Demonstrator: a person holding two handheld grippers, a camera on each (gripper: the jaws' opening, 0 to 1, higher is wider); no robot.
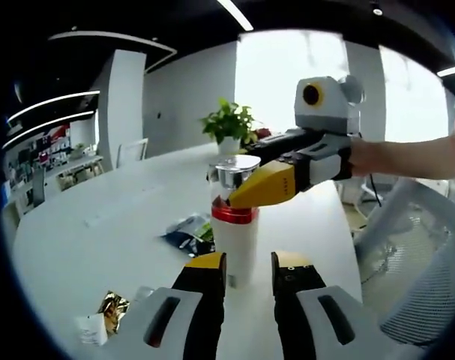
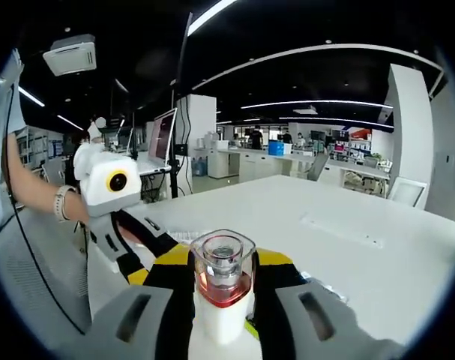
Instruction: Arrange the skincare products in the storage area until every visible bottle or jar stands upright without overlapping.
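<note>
A white bottle (image 1: 234,247) with a red band and a clear cap (image 1: 236,171) stands upright on the white table (image 1: 100,217). My right gripper (image 1: 238,191) comes in from the right and is shut on the bottle's neck, with a yellow finger (image 1: 264,184) across the cap. In the right gripper view the same bottle (image 2: 223,281) sits clamped between my right gripper's (image 2: 223,262) jaws. My left gripper (image 1: 248,264) is open low at the bottle's base, its left jaw overlapping the bottle's edge, its right jaw apart from it. The left gripper's body (image 2: 126,247) shows at left.
A dark packet (image 1: 186,234) lies left of the bottle, and a gold wrapper (image 1: 111,309) lies nearer the table's front. A potted plant (image 1: 228,124) stands at the far edge. A mesh chair (image 1: 429,262) is off the table's right. A person's arm (image 1: 407,157) holds the right gripper.
</note>
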